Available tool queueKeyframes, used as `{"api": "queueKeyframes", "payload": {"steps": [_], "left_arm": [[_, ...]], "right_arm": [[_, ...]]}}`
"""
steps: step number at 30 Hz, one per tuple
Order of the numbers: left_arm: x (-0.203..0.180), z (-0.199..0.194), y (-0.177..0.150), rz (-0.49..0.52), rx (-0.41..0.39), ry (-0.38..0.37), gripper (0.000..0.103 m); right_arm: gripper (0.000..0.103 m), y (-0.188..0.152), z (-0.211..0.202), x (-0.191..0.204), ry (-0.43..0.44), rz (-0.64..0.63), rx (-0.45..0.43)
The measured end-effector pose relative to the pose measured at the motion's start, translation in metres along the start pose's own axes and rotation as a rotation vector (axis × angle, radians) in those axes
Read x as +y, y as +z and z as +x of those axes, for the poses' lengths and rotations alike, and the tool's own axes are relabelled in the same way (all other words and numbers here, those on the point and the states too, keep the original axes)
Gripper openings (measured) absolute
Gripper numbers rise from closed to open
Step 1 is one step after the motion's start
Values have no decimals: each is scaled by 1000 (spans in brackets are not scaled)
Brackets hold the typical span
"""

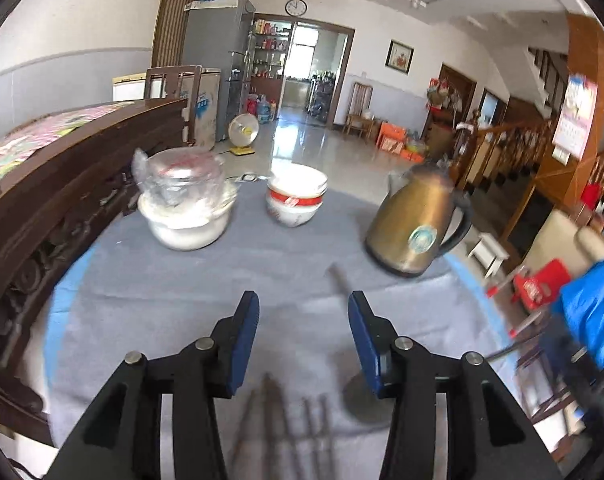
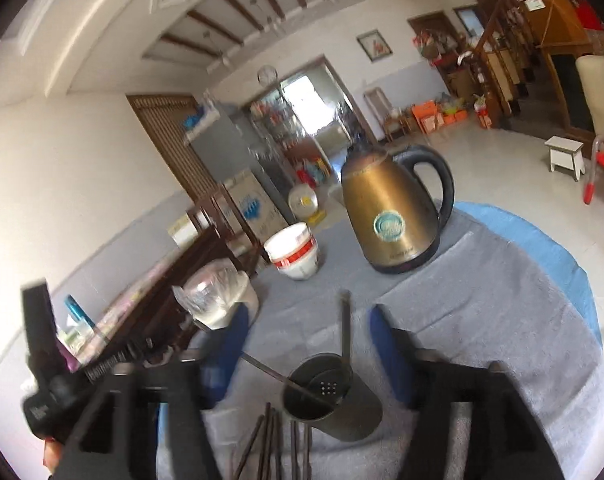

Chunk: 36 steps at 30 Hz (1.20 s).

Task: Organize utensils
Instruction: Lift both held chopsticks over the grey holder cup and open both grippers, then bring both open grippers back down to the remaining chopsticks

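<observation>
Several dark chopsticks (image 1: 286, 428) lie side by side on the grey cloth, just below my open, empty left gripper (image 1: 304, 316). In the right wrist view the same chopsticks (image 2: 274, 440) lie at the near edge. A dark metal utensil holder (image 2: 334, 396) stands beside them with a utensil handle (image 2: 345, 328) sticking up out of it and a thin rod resting across its rim. My right gripper (image 2: 308, 340) is open and empty, its blue pads on either side of the holder and above it. Part of the holder (image 1: 358, 396) shows behind my left gripper's right finger.
A gold electric kettle (image 1: 416, 226) (image 2: 394, 216) stands at the far right of the round table. A stack of white and red bowls (image 1: 296, 200) (image 2: 296, 252) and a plastic-wrapped white container (image 1: 186, 204) (image 2: 218, 296) stand at the back. A dark wooden bench (image 1: 62, 168) borders the left.
</observation>
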<state>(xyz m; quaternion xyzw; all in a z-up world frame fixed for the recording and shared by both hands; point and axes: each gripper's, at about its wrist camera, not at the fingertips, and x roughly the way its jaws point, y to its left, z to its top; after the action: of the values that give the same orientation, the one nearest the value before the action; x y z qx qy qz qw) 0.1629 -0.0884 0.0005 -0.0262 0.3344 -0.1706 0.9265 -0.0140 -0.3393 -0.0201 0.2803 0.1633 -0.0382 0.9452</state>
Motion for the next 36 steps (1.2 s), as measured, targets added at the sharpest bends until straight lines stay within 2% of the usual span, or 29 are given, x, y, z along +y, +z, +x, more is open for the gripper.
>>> {"api": "queueKeyframes", "payload": {"steps": [3,4,7,10,14,15,16,21,26,30,36], "left_arm": [[20,-3,-21,21,22,49,49],[28,-2,-31,31,37,77,49],[49,7,-58,37,110,137,49],[66,19,-84,-6,211,128,49],[80,41,-118,-31,345,136,49],[81,45,-124,-28,368,134,49],[81,48,-131,-21,391,128,49],[80,49,-144,9,441,104,49],[88,44,-153,-16,480,62,48],[90,39,-154,-31,486,22,42],[80,39,-161,-36,520,-29,35]], "right_arm": [[65,-10,-17,-1,23,-1,-21],[56,-16,-21,-1,41,-1,-13],[41,-30,-18,-3,66,-1,63],[39,-55,-6,-2,90,10,176],[34,-94,32,8,37,-36,352],[28,-108,48,10,18,-38,416],[26,-114,54,11,8,-39,442],[23,-157,88,10,-44,-59,599],[22,-167,97,19,-51,-94,633],[16,-172,104,20,-94,-120,655],[11,-177,108,21,-97,-121,678]]}}
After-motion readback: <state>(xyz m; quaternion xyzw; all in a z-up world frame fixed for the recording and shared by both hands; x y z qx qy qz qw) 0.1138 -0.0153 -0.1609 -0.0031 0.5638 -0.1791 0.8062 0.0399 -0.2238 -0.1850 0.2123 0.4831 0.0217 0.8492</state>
